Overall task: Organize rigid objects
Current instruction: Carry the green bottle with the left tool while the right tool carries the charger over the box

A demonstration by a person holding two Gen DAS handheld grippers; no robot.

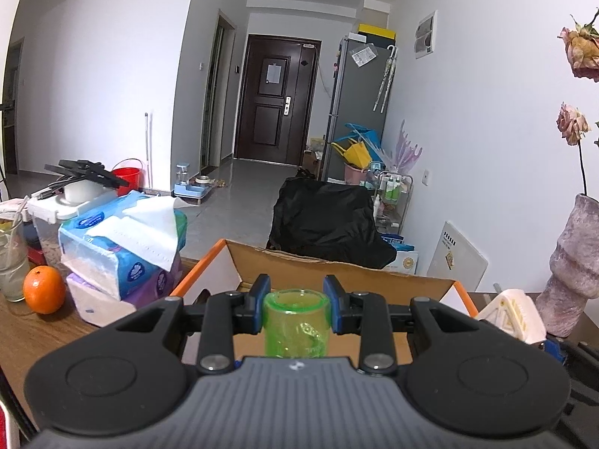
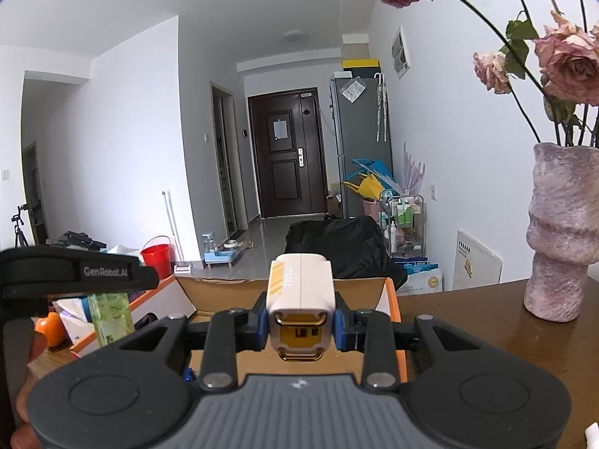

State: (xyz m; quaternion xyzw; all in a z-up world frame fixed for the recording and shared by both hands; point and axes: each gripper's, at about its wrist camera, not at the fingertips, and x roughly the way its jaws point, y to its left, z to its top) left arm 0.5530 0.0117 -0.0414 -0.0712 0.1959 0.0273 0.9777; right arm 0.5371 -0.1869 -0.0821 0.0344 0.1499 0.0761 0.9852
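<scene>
In the left wrist view my left gripper (image 1: 297, 304) is shut on a clear green plastic cup (image 1: 295, 323), held upright over the open cardboard box (image 1: 338, 267) with orange edges. The right wrist view shows my right gripper (image 2: 300, 321) shut on a white and yellow boxy gadget (image 2: 300, 299) above the same box (image 2: 224, 288). The green cup (image 2: 110, 316) and the left gripper's black body show at that view's left. The white gadget (image 1: 514, 312) appears at the right of the left view.
On the wooden table (image 1: 22, 331) stand an orange (image 1: 43, 289), stacked tissue packs (image 1: 119, 258) and a glass (image 1: 13, 267) on the left. A pink vase (image 2: 561, 232) with dried roses stands on the right. A black bag (image 1: 325, 220) lies behind the box.
</scene>
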